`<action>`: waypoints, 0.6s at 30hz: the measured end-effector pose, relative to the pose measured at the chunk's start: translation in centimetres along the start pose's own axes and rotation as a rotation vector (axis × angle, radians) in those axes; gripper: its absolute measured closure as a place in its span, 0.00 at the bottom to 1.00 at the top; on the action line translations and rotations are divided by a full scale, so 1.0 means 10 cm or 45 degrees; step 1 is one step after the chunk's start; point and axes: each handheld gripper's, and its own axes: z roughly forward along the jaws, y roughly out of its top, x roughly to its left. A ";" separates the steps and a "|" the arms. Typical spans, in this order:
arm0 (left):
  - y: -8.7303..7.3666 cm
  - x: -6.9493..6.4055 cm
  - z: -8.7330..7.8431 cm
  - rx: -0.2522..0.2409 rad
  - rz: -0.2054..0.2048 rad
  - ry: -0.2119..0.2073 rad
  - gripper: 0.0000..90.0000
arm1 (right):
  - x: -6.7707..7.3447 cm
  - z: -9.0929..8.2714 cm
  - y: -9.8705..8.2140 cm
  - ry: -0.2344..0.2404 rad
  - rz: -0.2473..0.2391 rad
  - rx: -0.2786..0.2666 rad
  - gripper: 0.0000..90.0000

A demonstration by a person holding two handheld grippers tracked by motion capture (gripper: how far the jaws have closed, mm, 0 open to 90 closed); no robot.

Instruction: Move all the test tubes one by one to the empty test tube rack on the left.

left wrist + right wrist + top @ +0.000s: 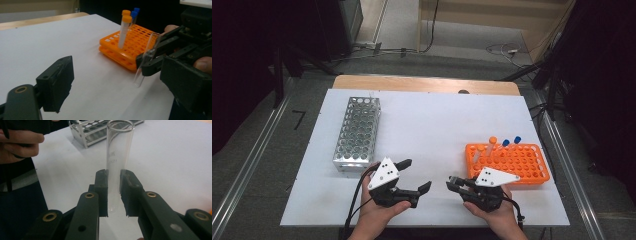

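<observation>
The right gripper [113, 192] is clamped on a clear glass test tube [117, 157], held upright above the white table [427, 130], near the orange plastic rack [512, 162] at right. The left gripper [414, 175] stands wide open and empty beside it. Judged status: tube lifted out; transfer to the perforated metal rack [357, 132] at far left remains, likely by handover.
</observation>
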 end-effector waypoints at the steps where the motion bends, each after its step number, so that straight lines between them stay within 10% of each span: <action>1: 0.00 -0.01 0.02 -0.001 0.000 -0.013 0.17 | 0.02 0.01 0.00 0.002 -0.002 0.005 0.83; 18: -0.03 -0.25 0.25 0.048 0.037 -0.208 0.60 | 0.19 0.13 0.01 0.084 -0.094 0.050 0.83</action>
